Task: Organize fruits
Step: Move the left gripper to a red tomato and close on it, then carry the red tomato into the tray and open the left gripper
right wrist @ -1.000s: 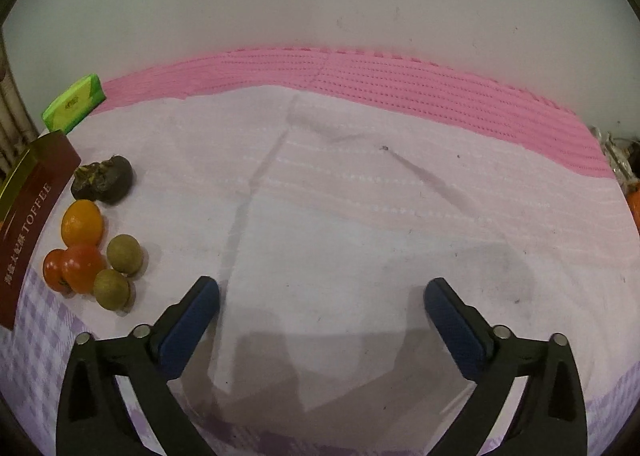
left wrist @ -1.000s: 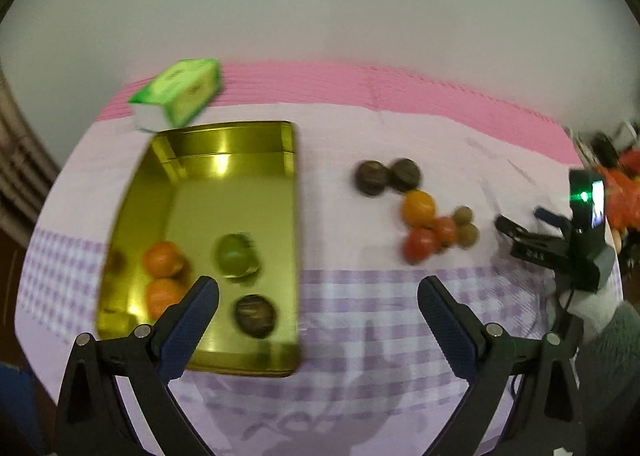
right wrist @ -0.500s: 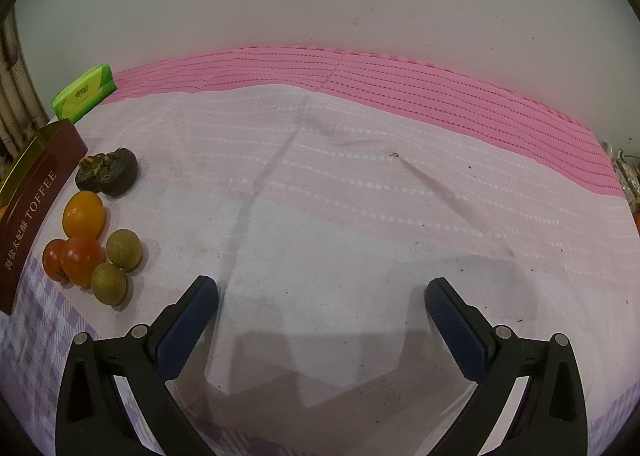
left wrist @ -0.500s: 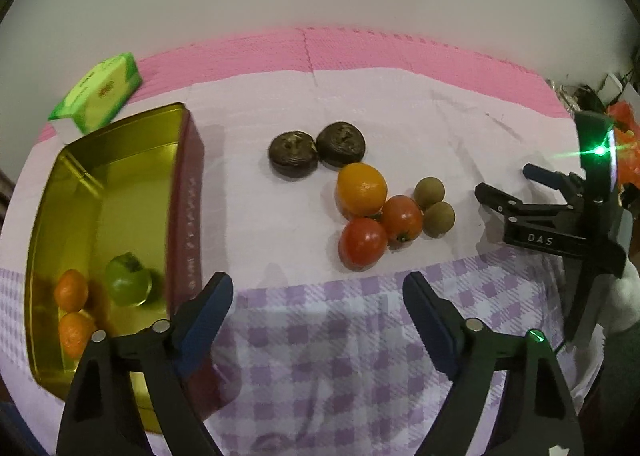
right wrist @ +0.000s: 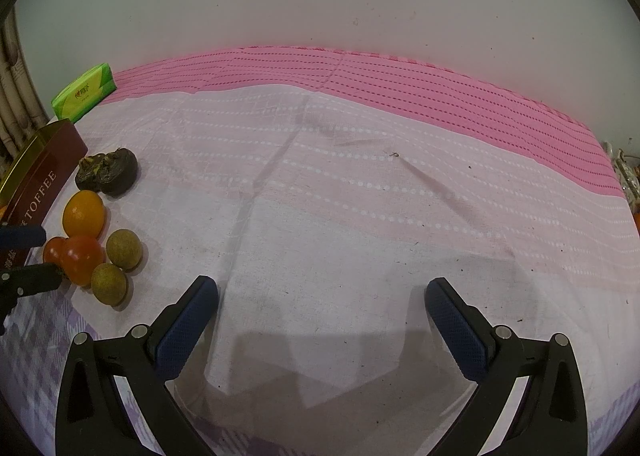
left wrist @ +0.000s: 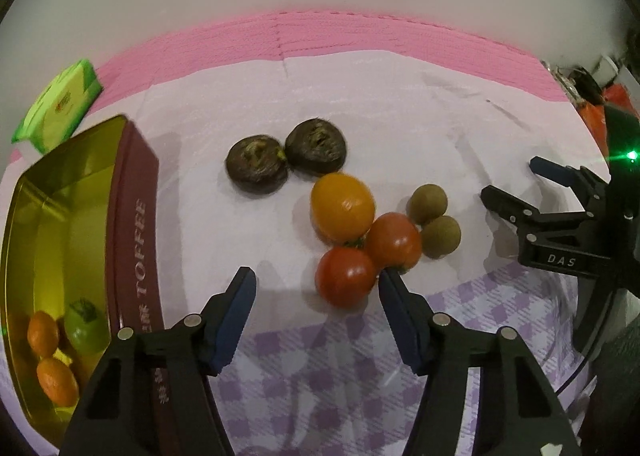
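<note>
The left gripper (left wrist: 316, 286) hovers low in the frame with its jaws just narrowing around a red tomato (left wrist: 346, 276), the pads not yet pressing it. The rest of the fruit sits mid-frame beside it, right of the gold tin (left wrist: 132, 216). The right gripper (right wrist: 320, 298) hangs wide open over bare cloth (right wrist: 360, 196).

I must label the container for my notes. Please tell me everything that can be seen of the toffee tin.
The rectangular metal toffee tin stands open on the cloth, with no lid in view. Its outer wall is dark red with pale "TOFFEE" lettering, and the inside is shiny gold. Two small orange fruits and one green fruit lie in its near end. A green packet lies just behind it; whether they touch I cannot tell.
</note>
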The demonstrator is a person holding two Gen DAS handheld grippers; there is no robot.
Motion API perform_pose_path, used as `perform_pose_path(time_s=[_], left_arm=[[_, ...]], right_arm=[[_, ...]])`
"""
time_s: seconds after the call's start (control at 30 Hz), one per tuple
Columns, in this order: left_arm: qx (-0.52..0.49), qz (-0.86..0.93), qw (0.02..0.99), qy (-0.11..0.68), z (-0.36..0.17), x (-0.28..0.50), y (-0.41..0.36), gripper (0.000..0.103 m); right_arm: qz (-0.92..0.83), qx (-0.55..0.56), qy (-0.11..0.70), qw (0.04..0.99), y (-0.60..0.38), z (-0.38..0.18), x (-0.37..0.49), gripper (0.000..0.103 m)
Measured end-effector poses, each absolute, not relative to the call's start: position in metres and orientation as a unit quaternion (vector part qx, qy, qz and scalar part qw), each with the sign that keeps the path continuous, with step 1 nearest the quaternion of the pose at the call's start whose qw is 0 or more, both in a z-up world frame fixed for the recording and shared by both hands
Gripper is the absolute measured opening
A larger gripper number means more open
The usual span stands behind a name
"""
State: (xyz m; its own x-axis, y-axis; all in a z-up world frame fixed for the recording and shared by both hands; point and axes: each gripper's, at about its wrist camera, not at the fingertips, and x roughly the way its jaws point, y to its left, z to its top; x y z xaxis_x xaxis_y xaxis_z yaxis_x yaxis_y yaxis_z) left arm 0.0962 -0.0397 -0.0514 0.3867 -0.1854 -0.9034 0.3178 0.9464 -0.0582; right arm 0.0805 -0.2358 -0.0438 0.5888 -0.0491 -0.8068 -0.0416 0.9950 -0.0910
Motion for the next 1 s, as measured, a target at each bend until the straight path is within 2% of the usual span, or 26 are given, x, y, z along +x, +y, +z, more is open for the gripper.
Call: perform_pose_path(time_s=[0.23, 0.47, 1.0], left_arm=[[0.059, -0.166, 0.823, 0.541, -0.057, 0.099, -0.045, 0.048], [0.055, -0.178, 0.82, 0.541, -0.059, 0.097, -0.047, 0.028], [0.045, -0.174, 0.824, 0.537, -0.052, 0.082, -0.042, 0.027]], right_arm=[[-0.002, -0.05, 0.453, 0.89, -0.236, -0.044, 0.081, 0.103], [-0.002, -0.05, 0.454, 0.89, -0.236, -0.044, 0.081, 0.103], [-0.002, -0.05, 0.454, 0.89, -0.235, -0.043, 0.081, 0.103]])
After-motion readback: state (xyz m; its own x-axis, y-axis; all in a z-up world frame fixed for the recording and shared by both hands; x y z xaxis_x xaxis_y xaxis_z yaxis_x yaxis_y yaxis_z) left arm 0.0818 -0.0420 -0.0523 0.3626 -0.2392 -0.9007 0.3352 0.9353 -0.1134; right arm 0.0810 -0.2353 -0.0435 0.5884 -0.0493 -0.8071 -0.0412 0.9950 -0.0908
